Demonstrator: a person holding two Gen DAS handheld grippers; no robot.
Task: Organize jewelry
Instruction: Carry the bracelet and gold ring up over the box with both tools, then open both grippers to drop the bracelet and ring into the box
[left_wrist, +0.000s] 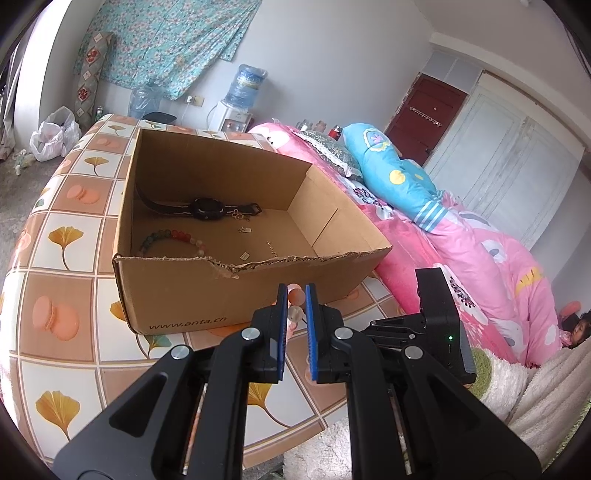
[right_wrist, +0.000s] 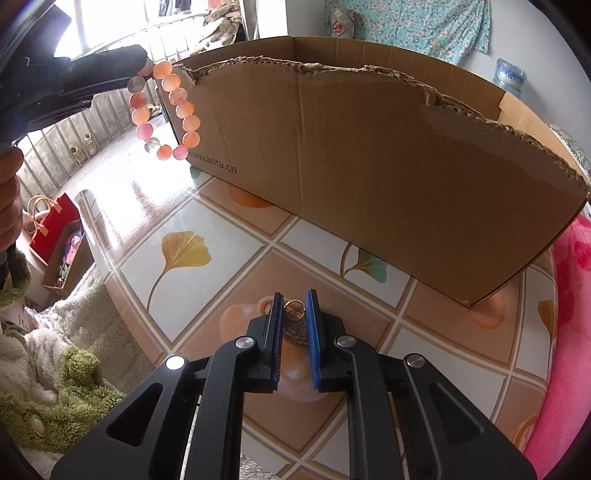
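**Two pieces of jewelry poised just short of the box**

The left gripper (left_wrist: 296, 291) is closed on a bracelet (right_wrist: 166, 110) of orange and pink beads, which hangs free as a loop below its tips, clear of the tiled table (right_wrist: 192, 214). The cardboard box (left_wrist: 229, 291) stands at 12 o'clock from that gripper, its torn near wall just beyond the dangling beads and its long axis running across the view. Inside it already lie a watch (left_wrist: 207, 209), a second bracelet of green and red beads (left_wrist: 168, 240) and a few small gold pieces.

The right gripper (right_wrist: 295, 297) points steeply down at the table with its blue pads narrowly apart either side of a gold ring (right_wrist: 294, 309); whether the pads truly press the ring cannot be told. From there the box wall rises at 12 to 1 o'clock, a little farther off. The left hand looks nearer, so its bracelet seems likeliest to clear the rim first.
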